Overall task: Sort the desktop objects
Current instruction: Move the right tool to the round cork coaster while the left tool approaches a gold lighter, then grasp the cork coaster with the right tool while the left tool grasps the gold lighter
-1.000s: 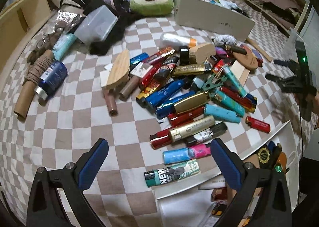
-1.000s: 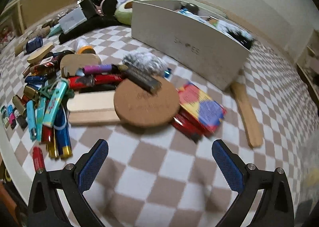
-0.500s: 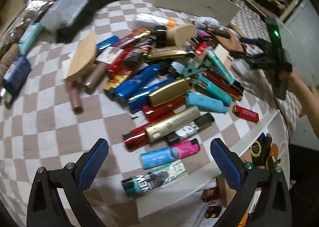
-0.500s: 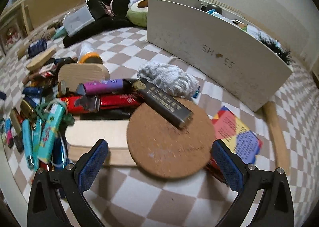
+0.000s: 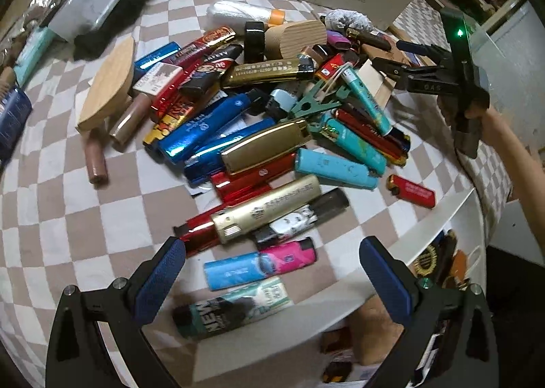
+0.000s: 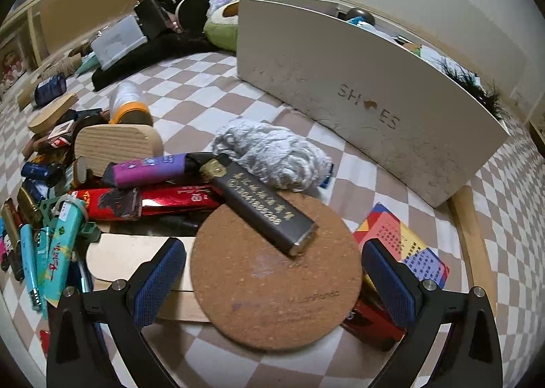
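My right gripper (image 6: 272, 272) spread wide, nothing held, straddling cork coaster (image 6: 276, 282); black lighter (image 6: 262, 207) lies across coaster. My left gripper (image 5: 270, 272) likewise released, above pink-blue lighter (image 5: 260, 263) at near edge of lighter pile (image 5: 272, 122) on checkered cloth (image 5: 85, 217).

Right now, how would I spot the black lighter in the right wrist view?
Start at the white shoe box, then drop to the round cork coaster. The black lighter lies tilted across its top edge, the only one with gold lettering.

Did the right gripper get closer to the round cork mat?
Yes. The right gripper has moved forward toward the cork mat, which now lies between its open fingers; the shoe box looms larger too.
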{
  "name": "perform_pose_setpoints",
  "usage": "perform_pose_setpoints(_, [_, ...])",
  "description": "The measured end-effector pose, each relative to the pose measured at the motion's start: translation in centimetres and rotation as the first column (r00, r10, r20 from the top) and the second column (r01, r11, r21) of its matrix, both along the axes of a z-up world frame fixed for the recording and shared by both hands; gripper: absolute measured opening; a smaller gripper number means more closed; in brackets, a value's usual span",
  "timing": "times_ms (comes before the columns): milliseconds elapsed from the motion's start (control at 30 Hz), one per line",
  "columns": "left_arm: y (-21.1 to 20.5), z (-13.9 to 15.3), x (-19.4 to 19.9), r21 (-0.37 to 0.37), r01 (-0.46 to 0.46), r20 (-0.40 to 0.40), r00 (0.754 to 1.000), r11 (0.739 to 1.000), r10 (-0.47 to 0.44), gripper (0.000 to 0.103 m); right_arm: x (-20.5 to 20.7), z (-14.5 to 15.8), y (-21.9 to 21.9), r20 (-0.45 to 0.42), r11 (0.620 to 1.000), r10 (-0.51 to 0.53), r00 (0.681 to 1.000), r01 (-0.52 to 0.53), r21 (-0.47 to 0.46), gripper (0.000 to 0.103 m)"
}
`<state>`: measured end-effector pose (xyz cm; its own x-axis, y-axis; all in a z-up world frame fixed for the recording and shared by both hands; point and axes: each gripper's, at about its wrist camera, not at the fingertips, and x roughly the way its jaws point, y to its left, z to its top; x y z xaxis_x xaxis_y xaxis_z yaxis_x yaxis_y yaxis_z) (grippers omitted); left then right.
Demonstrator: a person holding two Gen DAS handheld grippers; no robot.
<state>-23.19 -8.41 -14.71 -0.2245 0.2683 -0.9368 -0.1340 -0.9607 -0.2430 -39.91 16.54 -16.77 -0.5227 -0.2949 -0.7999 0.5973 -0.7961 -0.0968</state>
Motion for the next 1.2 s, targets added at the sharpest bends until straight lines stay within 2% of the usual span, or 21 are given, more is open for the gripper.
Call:
perform_pose_setpoints(233, [0.3, -0.2, -0.4, 0.026, -0.054, 0.054, 0.997, 0.998, 0.052, 0.103, -0.7, -0.2, 0.4, 0.028, 1.0, 0.002, 1.0, -0.001, -0.018, 0.103])
perform_pose_setpoints(500, [0.4, -0.9, -1.5, 0.013, -0.132, 0.092, 0.987, 0.991, 0.13, 0.103, 0.1, 0.0, 0.5, 0.065, 0.999, -0.025, 0.998, 0.026, -0.019, 0.101])
perform_pose_setpoints(867, [1.3, -1.6, -2.3, -0.067, -0.203, 0.126, 0.97, 0.977, 0.21, 0.103, 3.2, 0.1, 1.5, 0.134, 0.997, -0.066, 0.989, 0.069, -0.02, 0.101])
perform_pose_setpoints(1067, [0.8, -1.7, -2.7, -0.085, -0.291, 0.139, 0.943, 0.953, 0.301, 0.103, 4.2, 0.9, 2.3, 0.175, 0.994, -0.089, 0.98, 0.098, -0.043, 0.101])
perform_pose_setpoints(1200, [0.7, -1.7, -2.9, -0.129, -0.326, 0.129, 0.931, 0.937, 0.341, 0.101, 4.8, 1.5, 3.1, 0.186, 0.991, -0.11, 0.976, 0.123, -0.059, 0.101])
